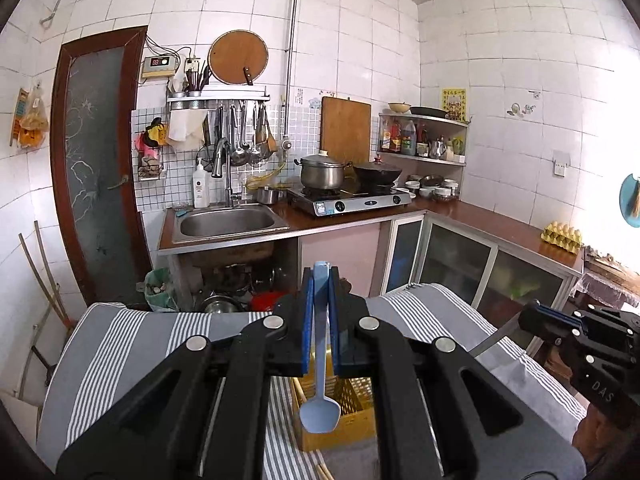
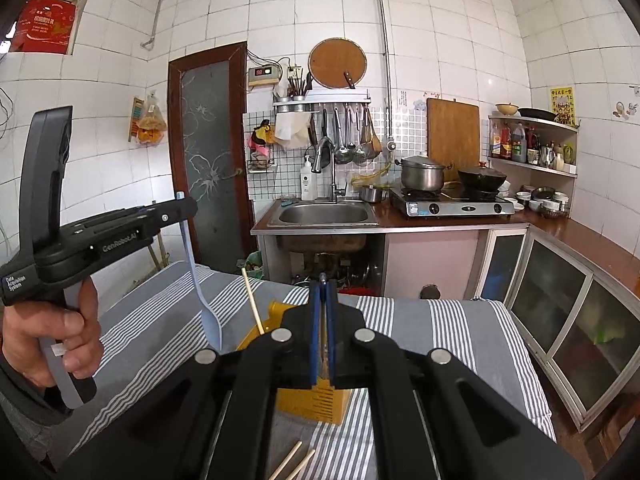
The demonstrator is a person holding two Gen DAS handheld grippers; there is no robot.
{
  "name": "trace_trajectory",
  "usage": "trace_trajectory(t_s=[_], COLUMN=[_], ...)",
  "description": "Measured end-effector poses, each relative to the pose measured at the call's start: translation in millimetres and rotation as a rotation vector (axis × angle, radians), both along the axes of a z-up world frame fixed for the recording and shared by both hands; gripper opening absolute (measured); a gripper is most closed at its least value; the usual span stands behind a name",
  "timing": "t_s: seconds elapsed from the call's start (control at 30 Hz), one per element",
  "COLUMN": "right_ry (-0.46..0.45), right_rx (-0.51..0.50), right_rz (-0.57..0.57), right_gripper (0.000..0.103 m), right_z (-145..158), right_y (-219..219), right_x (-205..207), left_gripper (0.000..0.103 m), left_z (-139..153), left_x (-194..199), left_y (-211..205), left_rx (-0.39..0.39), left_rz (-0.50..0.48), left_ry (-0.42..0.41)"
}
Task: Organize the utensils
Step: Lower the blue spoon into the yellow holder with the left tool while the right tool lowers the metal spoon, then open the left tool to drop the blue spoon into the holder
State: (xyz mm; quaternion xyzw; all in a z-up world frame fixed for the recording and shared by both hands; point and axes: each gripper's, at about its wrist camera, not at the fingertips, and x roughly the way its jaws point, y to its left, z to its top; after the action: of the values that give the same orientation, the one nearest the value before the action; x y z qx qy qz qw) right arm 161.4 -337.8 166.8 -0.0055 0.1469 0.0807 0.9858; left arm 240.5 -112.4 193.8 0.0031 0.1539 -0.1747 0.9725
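Hanging bowl-down, a pale blue plastic spoon [image 1: 320, 360] is pinched by its handle in the left tool [image 1: 320, 280].

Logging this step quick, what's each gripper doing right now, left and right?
Left gripper: shut on the blue spoon, bowl hanging down.
Right gripper: shut; something thin may sit between the pads, cannot tell what.

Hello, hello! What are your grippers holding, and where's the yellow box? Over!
Left gripper shut on blue spoon, bowl hanging over yellow holder. Right gripper shut; held item unclear. One chopstick in holder, two loose on cloth. Path clear.
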Motion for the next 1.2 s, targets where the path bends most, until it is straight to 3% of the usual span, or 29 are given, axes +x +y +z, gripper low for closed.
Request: trace_trajectory(t_s=[0.5, 0.7, 0.73, 0.77, 0.8, 0.9, 1.03, 1.13, 1.2], right_ry=[0.053, 0.180, 0.182, 0.175, 0.153, 0.081, 0.062, 0.066, 0.082], right_rx=[0.008, 0.023, 0.013, 0.001, -0.002, 0.023, 0.032, 0.047, 0.054], right_rz=[-0.003, -0.004, -0.026, -0.046, -0.062, -0.092, -0.113, -0.121, -0.124], right_gripper=[0.003, 0.005, 0.005, 0.006, 0.006, 0.006, 0.006, 0.006, 0.008], right_z=[-12.9, -36.4, -37.9, -36.9, -33.5, -17.7, -13.8, -23.8, -35.1], right_y=[4.3, 2.4, 1.9, 1.0, -1.4, -15.1, -27.1, -35.6, -40.4], right_x=[47.9, 86.1, 88.3, 88.0, 83.9, 63.5, 44.2, 24.2, 11.2], left_gripper=[0.005, 0.006, 0.008, 0.020, 0.027, 0.027, 0.027, 0.029, 0.039], left_z=[-25.5, -56.3, -60.4, -62.9, -62.4, -52.9, -48.0, -59.2, -76.4], left_x=[49.3, 83.0, 85.6, 86.7, 84.4, 71.6, 51.3, 29.7, 9.1], left_y=[-12.9, -21.3, -22.4, -21.0, -16.8, -1.0, 23.4, 47.1, 67.6], left_rx=[-0.020, -0.009, 0.000, 0.005, -0.003, -0.008, 0.013, 0.023, 0.029], left_rz=[0.003, 0.006, 0.012, 0.017, 0.023, 0.051, 0.087, 0.118, 0.156], left_ry=[0.047, 0.155, 0.169, 0.176, 0.170, 0.139, 0.135, 0.147, 0.158])
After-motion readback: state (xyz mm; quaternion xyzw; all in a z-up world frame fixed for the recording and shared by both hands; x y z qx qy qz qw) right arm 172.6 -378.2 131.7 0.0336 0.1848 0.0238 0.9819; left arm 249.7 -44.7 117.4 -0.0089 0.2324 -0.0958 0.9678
